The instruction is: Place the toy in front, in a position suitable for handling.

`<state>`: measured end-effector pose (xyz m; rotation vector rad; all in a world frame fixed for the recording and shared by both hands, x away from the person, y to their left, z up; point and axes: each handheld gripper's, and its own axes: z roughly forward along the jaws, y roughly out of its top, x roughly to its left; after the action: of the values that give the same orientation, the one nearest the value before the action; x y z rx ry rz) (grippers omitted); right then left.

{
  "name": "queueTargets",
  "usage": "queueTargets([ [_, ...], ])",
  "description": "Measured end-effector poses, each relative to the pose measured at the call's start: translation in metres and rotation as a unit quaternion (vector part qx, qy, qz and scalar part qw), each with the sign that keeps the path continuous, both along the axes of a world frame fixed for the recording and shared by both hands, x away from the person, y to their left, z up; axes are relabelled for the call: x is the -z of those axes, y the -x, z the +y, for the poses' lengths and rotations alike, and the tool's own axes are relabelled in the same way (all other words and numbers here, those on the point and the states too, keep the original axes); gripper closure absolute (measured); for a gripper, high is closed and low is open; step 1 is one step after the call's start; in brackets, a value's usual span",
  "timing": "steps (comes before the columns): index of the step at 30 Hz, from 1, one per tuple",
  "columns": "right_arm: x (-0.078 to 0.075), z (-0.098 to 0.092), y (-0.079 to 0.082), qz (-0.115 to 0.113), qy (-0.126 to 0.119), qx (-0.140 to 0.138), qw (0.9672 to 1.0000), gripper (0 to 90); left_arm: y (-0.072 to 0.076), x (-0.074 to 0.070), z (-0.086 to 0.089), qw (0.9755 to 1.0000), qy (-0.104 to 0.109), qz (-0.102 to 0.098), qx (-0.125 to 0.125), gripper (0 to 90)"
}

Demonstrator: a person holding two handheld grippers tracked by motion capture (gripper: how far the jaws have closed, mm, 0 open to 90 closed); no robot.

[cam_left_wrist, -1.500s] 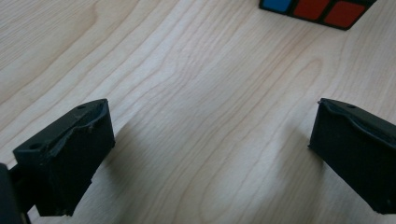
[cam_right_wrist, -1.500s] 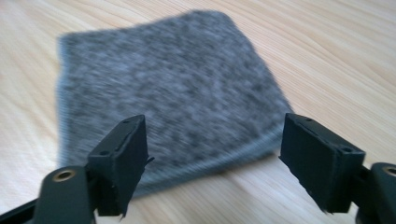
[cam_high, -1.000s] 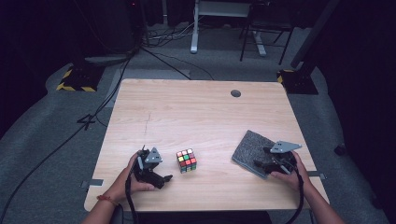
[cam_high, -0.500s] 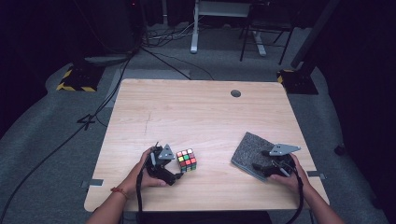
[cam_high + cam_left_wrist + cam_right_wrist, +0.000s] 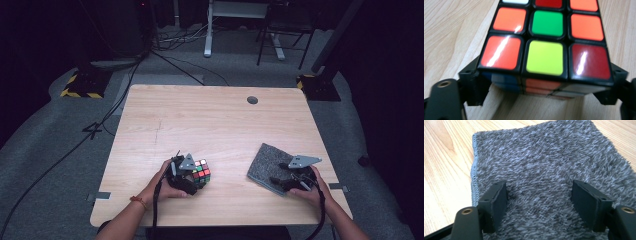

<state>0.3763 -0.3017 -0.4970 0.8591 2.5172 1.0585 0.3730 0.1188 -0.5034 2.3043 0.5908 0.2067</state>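
On the wooden table point(image 5: 215, 120), toward the near left, the left gripper point(image 5: 192, 177) sits against a Rubik's cube point(image 5: 201, 171), held by the person's left hand point(image 5: 165, 182), whose wrist wears a reddish band. Its jaws have just been closing, and in the left gripper view the Rubik's cube point(image 5: 546, 47) stands between them: the two black jaws meet the cube's lower corners on either side, so the claw is clamped on the cube. The cube rests on the tabletop, its upper face showing orange, green, yellow and red stickers, with blue and orange along the near side below. Well apart to the right lies a grey fuzzy cloth point(image 5: 272, 167), flat on the table near the front right corner. The right gripper point(image 5: 290, 181), held in the right hand point(image 5: 312, 192), rests over the cloth's near edge with its grey three-cornered plate on top. In the right gripper view the right gripper point(image 5: 539, 200) has its jaws standing wide apart, pointing down at the cloth point(image 5: 544, 157), with only shaggy pile between them and nothing gripped; a stitched hem runs down the cloth's left side beside bare wood.
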Motion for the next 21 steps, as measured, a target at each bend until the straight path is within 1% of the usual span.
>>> queueTargets([
  [1, 0.0, 0.0, 0.0, 0.0, 0.001, 0.0, 1.0, 29.4, 0.0, -0.001, -0.002, 1.0, 0.005, 0.0, 0.003, 22.3],
  [2, 0.0, 0.0, 0.0, 0.0, 0.001, 0.0, 1.0, 29.3, 0.0, -0.001, -0.002, 1.0, 0.005, 0.0, 0.003, 24.6],
  [3, 0.0, 0.0, 0.0, 0.0, 0.001, 0.0, 1.0, 29.3, -0.001, -0.001, -0.004, 1.0, 0.008, 0.002, 0.005, 24.6],
  [4, 0.0, 0.0, 0.0, 0.001, 0.001, 0.0, 1.0, 29.4, -0.002, -0.001, -0.007, 0.9999, 0.012, 0.003, 0.01, 26.9],
  [5, 0.0, 0.0, 0.0, 0.001, 0.001, 0.0, 1.0, 29.4, -0.002, -0.001, -0.007, 0.9999, 0.012, 0.003, 0.01, 28.6],
  [6, 0.0, 0.001, 0.001, 0.002, 0.001, -0.002, 1.0, 29.4, -0.003, -0.001, -0.01, 0.9996, 0.02, 0.011, 0.015, 28.6],
  [7, -0.001, 0.003, 0.003, 0.002, 0.003, -0.009, 1.0, 29.4, -0.004, -0.001, -0.013, 0.9995, 0.023, 0.012, 0.02, 32.0],
  [8, -0.001, 0.004, 0.004, 0.002, 0.004, -0.011, 0.9999, 29.4, -0.005, -0.001, -0.019, 0.9992, 0.022, 0.01, 0.03, 32.2],
  [9, -0.001, 0.004, 0.004, 0.002, 0.004, -0.011, 0.9999, 29.4, -0.005, -0.001, -0.019, 0.9992, 0.022, 0.01, 0.03, 32.4],
  [10, -0.001, 0.006, 0.005, 0.002, 0.007, -0.019, 0.9998, 29.5, -0.005, -0.001, -0.023, 0.9989, 0.021, 0.011, 0.039, 32.4],
  [11, -0.003, 0.01, 0.008, 0.003, 0.014, -0.032, 0.9994, 29.6, -0.006, -0.001, -0.03, 0.9985, 0.02, 0.007, 0.051, 32.6],
  [12, -0.003, 0.011, 0.008, 0.001, 0.018, -0.033, 0.9993, 29.6, -0.005, -0.001, -0.034, 0.9982, 0.019, 0.007, 0.056, 32.7],
  [13, -0.005, 0.013, 0.01, -0.001, 0.021, -0.037, 0.9991, 29.6, -0.005, -0.001, -0.034, 0.9982, 0.019, 0.007, 0.056, 32.8],
  [14, -0.005, 0.013, 0.01, -0.001, 0.021, -0.037, 0.9991, 29.6, -0.006, -0.001, -0.038, 0.9977, 0.018, 0.007, 0.065, 32.8],
  [15, -0.009, 0.017, 0.012, -0.008, 0.024, -0.043, 0.9988, 28.3, -0.006, -0.001, -0.044, 0.9965, 0.013, 0.002, 0.082, 33.0],
  [16, -0.009, 0.017, 0.012, -0.008, 0.024, -0.043, 0.9988, 28.3, -0.006, -0.001, -0.044, 0.9965, 0.013, 0.002, 0.082, 33.1],
  [17, -0.013, 0.021, 0.012, -0.013, 0.013, -0.046, 0.9988, 27.8, -0.006, -0.001, -0.047, 0.9954, 0.012, 0.002, 0.095, 33.1],
  [18, -0.015, 0.023, 0.012, -0.015, 0.012, -0.046, 0.9988, 27.2, -0.006, -0.001, -0.05, 0.9944, 0.009, -0.003, 0.106, 33.1],
  [19, -0.017, 0.027, 0.012, -0.02, 0.017, -0.046, 0.9986, 26.2, -0.007, -0.002, -0.052, 0.9938, 0.007, -0.004, 0.111, 33.2],
  [20, -0.017, 0.027, 0.012, -0.02, 0.017, -0.046, 0.9986, 26.2, -0.007, -0.002, -0.052, 0.9938, 0.007, -0.004, 0.111, 33.2],
  [21, -0.018, 0.036, 0.011, -0.025, 0.027, -0.052, 0.998, 25.9, -0.007, -0.002, -0.055, 0.993, 0.004, -0.005, 0.118, 33.3],
])
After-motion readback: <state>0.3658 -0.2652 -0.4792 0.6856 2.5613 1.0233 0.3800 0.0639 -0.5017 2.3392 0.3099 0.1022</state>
